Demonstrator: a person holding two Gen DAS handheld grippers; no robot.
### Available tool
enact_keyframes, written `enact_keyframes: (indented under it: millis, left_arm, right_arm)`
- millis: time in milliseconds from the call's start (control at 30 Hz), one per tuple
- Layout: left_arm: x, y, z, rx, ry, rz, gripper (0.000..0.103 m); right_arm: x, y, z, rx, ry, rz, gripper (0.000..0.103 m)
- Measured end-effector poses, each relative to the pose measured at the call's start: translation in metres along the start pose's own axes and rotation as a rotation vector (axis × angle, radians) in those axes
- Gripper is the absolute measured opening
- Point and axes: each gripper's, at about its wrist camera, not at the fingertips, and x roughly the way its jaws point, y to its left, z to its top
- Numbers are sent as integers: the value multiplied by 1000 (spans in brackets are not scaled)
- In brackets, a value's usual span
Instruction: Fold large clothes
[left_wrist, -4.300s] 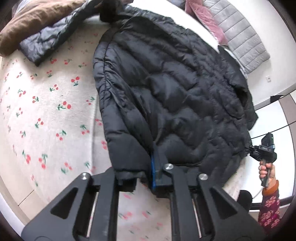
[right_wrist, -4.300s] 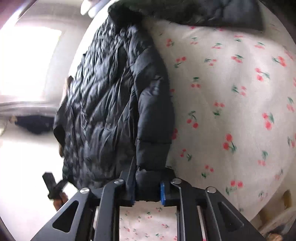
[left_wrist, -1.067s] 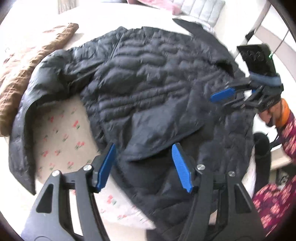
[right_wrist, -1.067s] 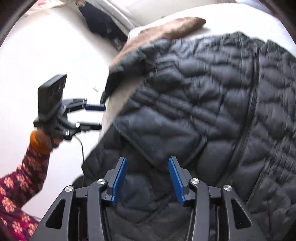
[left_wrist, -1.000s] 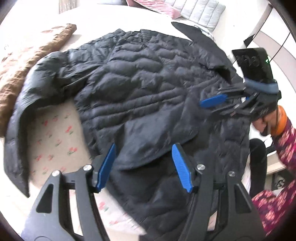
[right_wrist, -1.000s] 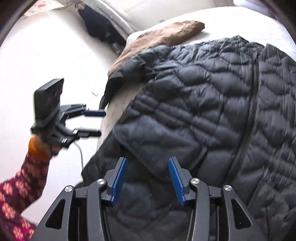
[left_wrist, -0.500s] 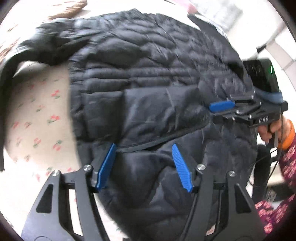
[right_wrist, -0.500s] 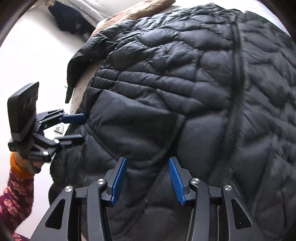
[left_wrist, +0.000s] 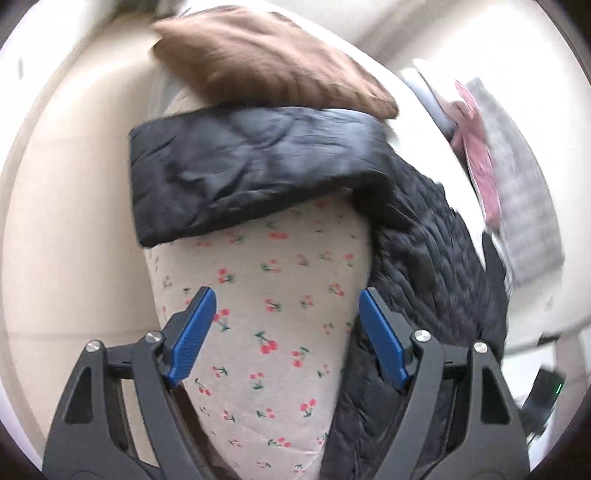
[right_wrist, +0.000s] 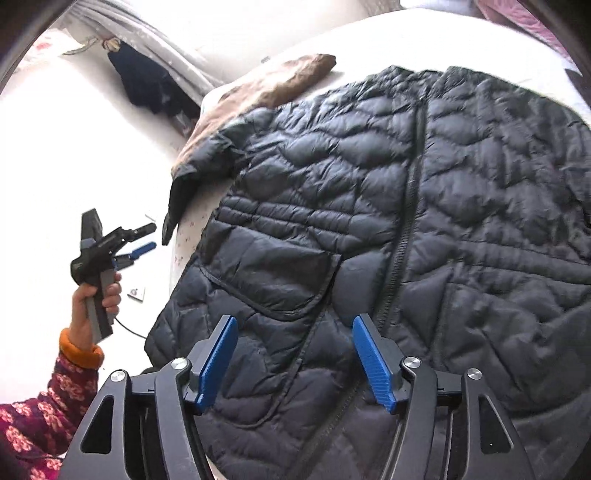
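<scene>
A black quilted puffer jacket (right_wrist: 424, 229) lies spread, zip up, on a cherry-print bedsheet (left_wrist: 273, 317). Both grippers' jaws have just been opening with nothing between them: the left gripper (left_wrist: 286, 332) has swung from the jacket's body towards its outstretched sleeve (left_wrist: 236, 173), probably the next fold, and the right gripper (right_wrist: 295, 363) hovers over the hem.

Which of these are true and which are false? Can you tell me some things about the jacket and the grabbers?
1. The jacket lies front up with its zipper showing. True.
2. The right gripper is squeezing the jacket. False: its jaws are open above it, and have just been opening.
3. The left gripper is over the cherry sheet. True.
4. The left gripper holds the sleeve. False: its jaws are open and empty.
5. A brown cloth lies beyond the sleeve. True.
</scene>
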Motion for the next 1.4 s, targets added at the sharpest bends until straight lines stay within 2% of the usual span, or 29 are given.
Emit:
enact_keyframes:
  millis: [100, 167, 300, 500, 567, 600, 633, 667, 700, 733, 767, 867, 967, 1033, 1133, 1233, 1300, 1367, 1400]
  left_arm:
    - [7, 22, 5, -111, -13, -27, 80]
    - [16, 31, 5, -194, -33, -85, 80]
    - [30, 43, 4, -325, -83, -140, 80]
    - [34, 66, 9, -493, -212, -137, 80]
    - [35, 72, 12, -538, -234, -120, 75]
    - [35, 76, 14, -560, -244, -109, 67]
    - [34, 79, 18, -580, -253, -85, 51]
    - [33, 81, 22, -593, -260, -58, 39]
    - [32, 81, 23, -594, -265, -48, 17]
    - [28, 77, 27, -574, -282, -40, 8]
    - [22, 70, 30, -539, -302, -26, 7]
    - [-7, 23, 42, -281, -419, 11, 5]
    - [-41, -26, 48, -37, -535, -38, 5]
    - [-71, -55, 52, 115, -640, -70, 5]
    - [-96, -72, 69, 206, -707, -71, 5]
    - [-100, -67, 93, 201, -725, 6, 5]
    - [-91, -57, 110, 193, -712, 133, 5]
    - [-76, -50, 125, 208, -687, 327, 6]
    - [-70, -52, 129, 207, -674, 376, 8]
  right_arm:
    - [-14, -5, -4, -6, -18, -41, 67]
    - [-24, -11, -8, -1, -27, -58, 67]
    - [-47, -30, -17, 42, -65, -87, 68]
    - [-77, -62, -33, 138, -114, -122, 69]
    - [-86, -71, -37, 160, -129, -136, 69]
    - [-90, -76, -39, 170, -137, -141, 69]
    - [-94, -82, -41, 186, -147, -147, 70]
    - [-97, -85, -42, 198, -154, -151, 70]
    - [-100, -90, -43, 214, -163, -154, 70]
    - [-103, -95, -44, 230, -172, -156, 70]
    - [-106, -99, -45, 244, -180, -155, 70]
    - [-111, -110, -49, 286, -203, -144, 70]
    - [-112, -119, -50, 312, -209, -147, 70]
    - [-112, -123, -50, 322, -215, -156, 70]
    - [-115, -127, -51, 336, -229, -160, 70]
    - [-115, -132, -54, 349, -234, -169, 70]
    - [-116, -136, -56, 359, -235, -179, 70]
    - [-118, -141, -57, 368, -235, -190, 70]
    - [-120, -143, -58, 375, -236, -197, 70]
